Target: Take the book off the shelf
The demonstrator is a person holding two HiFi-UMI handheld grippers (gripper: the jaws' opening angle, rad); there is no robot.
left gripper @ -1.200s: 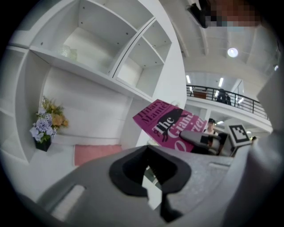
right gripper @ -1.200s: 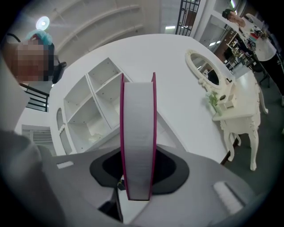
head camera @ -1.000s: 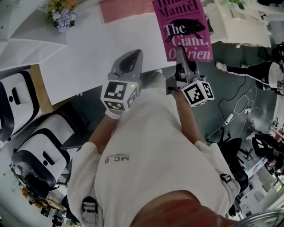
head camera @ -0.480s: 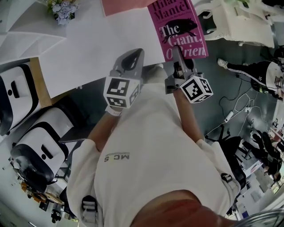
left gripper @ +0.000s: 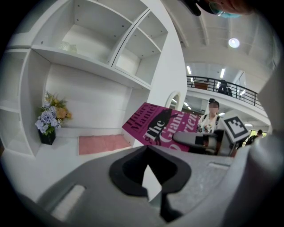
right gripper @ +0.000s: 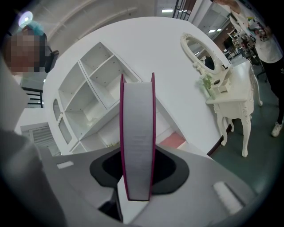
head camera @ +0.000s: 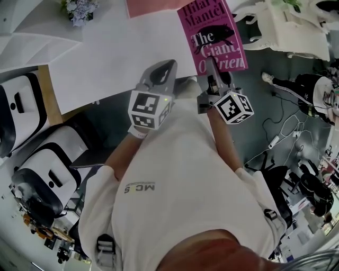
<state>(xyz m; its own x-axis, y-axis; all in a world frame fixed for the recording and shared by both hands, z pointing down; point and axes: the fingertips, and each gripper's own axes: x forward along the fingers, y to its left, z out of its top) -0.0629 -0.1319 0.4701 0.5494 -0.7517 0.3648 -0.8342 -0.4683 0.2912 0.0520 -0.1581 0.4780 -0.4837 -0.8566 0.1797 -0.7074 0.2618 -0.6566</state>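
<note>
A magenta book [head camera: 212, 37] with "The Giant, O'Brien" on its cover is held out in the air over the white shelf unit's counter [head camera: 122, 53]. My right gripper [head camera: 214, 66] is shut on its lower edge. In the right gripper view the book [right gripper: 137, 133] stands edge-on between the pads, grey page block toward the camera. My left gripper [head camera: 159, 71] hovers beside it to the left, shut and holding nothing. From the left gripper view the book [left gripper: 164, 128] and the other gripper show at right, with the white shelf [left gripper: 88, 57] behind.
A pink mat [head camera: 153, 6] and a small flower pot [head camera: 79, 8] sit on the counter. A white dressing table [head camera: 288, 32] stands at the right. White chairs [head camera: 47, 174] are at the left. A person [head camera: 312, 87] stands at far right, cables on the floor.
The book and right gripper have drawn slightly back from the shelf. The left gripper has shifted a little to the right. Both grips are unchanged.
</note>
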